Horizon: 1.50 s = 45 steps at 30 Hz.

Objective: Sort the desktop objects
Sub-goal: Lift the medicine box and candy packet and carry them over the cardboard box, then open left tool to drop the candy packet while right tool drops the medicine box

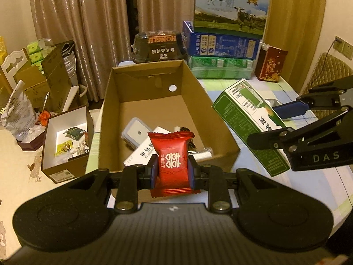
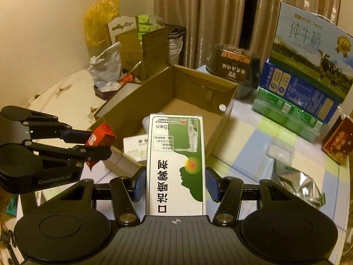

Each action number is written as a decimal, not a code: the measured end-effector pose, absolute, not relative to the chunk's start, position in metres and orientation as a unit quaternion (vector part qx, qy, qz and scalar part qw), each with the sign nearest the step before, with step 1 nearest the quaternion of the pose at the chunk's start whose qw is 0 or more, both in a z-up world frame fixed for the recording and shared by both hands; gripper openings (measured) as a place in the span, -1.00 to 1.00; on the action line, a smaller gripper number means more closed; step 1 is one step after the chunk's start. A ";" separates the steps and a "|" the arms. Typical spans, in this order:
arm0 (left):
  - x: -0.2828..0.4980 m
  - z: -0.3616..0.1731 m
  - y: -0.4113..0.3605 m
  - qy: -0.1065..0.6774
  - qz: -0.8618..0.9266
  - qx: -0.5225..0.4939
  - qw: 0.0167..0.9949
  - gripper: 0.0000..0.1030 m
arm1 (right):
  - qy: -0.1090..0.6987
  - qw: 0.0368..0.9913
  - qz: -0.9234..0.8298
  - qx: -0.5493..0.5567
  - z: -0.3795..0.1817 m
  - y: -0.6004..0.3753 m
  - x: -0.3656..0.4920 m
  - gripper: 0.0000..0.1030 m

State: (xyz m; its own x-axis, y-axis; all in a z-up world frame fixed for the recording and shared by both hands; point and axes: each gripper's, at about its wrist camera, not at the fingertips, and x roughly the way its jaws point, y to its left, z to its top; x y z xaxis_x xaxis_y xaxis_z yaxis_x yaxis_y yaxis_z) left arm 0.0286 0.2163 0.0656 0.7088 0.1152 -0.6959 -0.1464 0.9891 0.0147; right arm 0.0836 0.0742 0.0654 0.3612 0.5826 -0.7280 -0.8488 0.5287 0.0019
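Note:
My left gripper (image 1: 172,170) is shut on a red candy packet (image 1: 171,165), held upright just before the near wall of an open cardboard box (image 1: 110,110). In the box lie a grey-white device (image 1: 134,133) and a white booklet (image 1: 143,152). The right gripper (image 2: 175,183) is shut on a green-and-white spray carton (image 2: 176,165), which points toward the cardboard box (image 2: 222,128). The left wrist view shows that carton (image 1: 249,119) hanging right of the box in the right gripper (image 1: 273,125). The right wrist view shows the left gripper (image 2: 92,143) with the packet (image 2: 100,138) at left.
Stacked milk cartons (image 1: 229,6), a blue carton (image 1: 220,44), a green pack (image 1: 220,68) and a red box (image 1: 270,64) line the table's back. A black container (image 1: 156,47) sits behind the cardboard box. A small open box (image 1: 66,141) stands to its left. A foil packet (image 2: 297,185) lies at right.

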 end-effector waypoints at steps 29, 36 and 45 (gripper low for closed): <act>0.095 0.039 0.269 0.394 0.072 -0.013 0.916 -0.57 | 0.362 0.810 0.426 -0.178 0.036 0.135 0.144 0.02; 0.105 0.030 0.271 0.400 0.065 -0.014 0.914 -0.55 | 0.362 0.811 0.425 -0.173 0.033 0.141 0.149 0.02; 0.102 0.025 0.279 0.401 0.075 -0.017 0.913 -0.40 | 0.364 0.811 0.425 -0.170 0.030 0.145 0.153 0.02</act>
